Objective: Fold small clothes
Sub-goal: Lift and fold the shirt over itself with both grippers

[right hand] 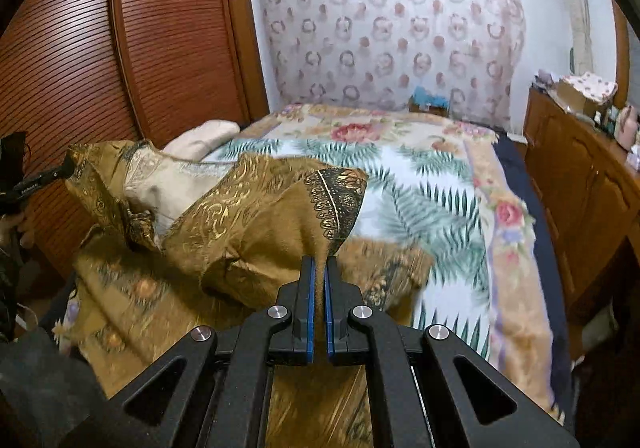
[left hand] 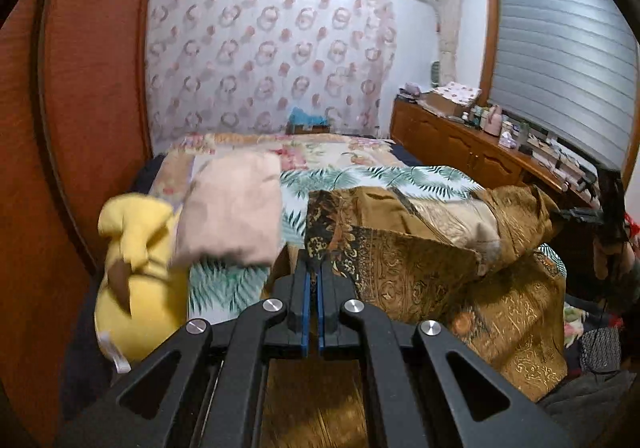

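A gold-brown patterned garment point(left hand: 420, 248) with black ornate borders lies bunched at the near edge of the bed and is lifted between both grippers. My left gripper point(left hand: 314, 268) is shut on one edge of it. My right gripper point(right hand: 319, 268) is shut on another edge of the garment point(right hand: 256, 216), which hangs from its jaws. The right gripper also shows in the left wrist view point(left hand: 588, 214) at the far right, and the left gripper shows in the right wrist view point(right hand: 40, 178) at the far left. The cloth sags between them.
The bed point(right hand: 420, 176) has a leaf-and-flower cover. A folded pink cloth point(left hand: 236, 208) and a yellow plush toy point(left hand: 136, 272) lie at its left side. A slatted wooden wardrobe point(right hand: 100, 48) stands left, a cluttered wooden cabinet point(left hand: 480, 144) right.
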A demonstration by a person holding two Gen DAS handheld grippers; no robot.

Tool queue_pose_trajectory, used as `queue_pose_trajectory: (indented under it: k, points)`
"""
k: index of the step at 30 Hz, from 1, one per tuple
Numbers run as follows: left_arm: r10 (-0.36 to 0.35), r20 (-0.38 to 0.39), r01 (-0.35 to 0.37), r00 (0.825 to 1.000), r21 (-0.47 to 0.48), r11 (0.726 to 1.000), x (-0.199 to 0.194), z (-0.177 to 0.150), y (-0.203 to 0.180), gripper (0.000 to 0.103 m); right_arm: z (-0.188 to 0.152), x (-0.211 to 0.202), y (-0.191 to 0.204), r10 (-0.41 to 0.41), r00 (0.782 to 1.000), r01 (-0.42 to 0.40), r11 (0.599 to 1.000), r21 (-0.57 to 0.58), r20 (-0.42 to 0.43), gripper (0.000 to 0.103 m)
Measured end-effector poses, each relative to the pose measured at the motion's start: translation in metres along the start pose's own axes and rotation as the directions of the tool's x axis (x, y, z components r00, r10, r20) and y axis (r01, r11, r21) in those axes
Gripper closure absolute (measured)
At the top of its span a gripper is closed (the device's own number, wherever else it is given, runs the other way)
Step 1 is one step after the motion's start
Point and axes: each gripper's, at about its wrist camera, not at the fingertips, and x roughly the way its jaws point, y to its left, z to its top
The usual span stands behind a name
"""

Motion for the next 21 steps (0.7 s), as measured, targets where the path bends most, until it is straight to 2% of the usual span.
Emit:
queue_pose_trajectory:
  k: [5,13,17,21]
  points:
    - [-0.002,-0.009,0.001,1.0,-0.03,1.0,-0.009,-0.017,-0.007,0.1,-0.017,-0.01,0.012,0.001,1.0,-0.001,1.0,-0.002,-0.014,0.1]
    - [-0.005,0.043,0.005,0.999,-0.006,1.0,-0.05,-0.015,-0.018,0.1,-0.012,-0.032,0.032,0.016,1.0,-0.016,1.0,-0.012,0.001,0.1]
    - [-0.013,-0.007,0.014,1.0,0.037,0.999,-0.044,-0.026,-0.023,0.099,-0.026,-0.034,0.03,0.005,1.0,-0.005,1.0,-0.008,-0.013,0.099]
    - [-0.008,-0.093,0.013,0.996,0.057,0.998,-0.025,-0.043,-0.019,0.099,-0.035,-0.021,0.028,0.001,0.997,-0.003,1.0,-0.023,-0.083,0.099]
